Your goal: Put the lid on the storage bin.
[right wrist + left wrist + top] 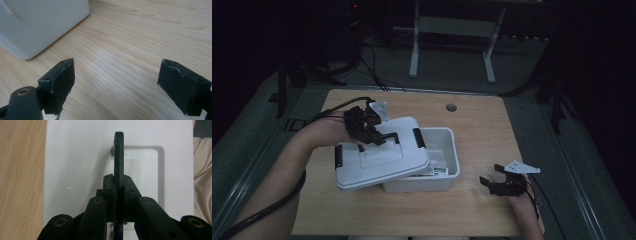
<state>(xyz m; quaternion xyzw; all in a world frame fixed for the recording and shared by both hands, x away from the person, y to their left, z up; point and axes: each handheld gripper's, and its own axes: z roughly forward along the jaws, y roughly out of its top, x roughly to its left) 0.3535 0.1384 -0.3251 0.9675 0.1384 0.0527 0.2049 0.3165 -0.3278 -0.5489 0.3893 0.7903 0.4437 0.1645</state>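
A white plastic lid [382,160] with black side clips hangs tilted over the left half of an open white box [451,150]. My left gripper [382,137] is shut on the lid's black handle [388,135]. In the left gripper view the jaws pinch that thin handle [119,157] edge-on above the lid's [75,170] white top. A small white and green packet [440,171] lies inside the box near its front wall. My right gripper [489,174] rests low on the table to the right of the box, open with bare wood between its fingers [60,82]. The box's corner [37,22] shows to its upper left.
The wooden table [482,125] has a round cable hole [451,107] near its far edge. A person's pale sleeve [202,182] lies beside the lid. Behind the table stand a white frame's legs [414,60] and cables on a dark floor.
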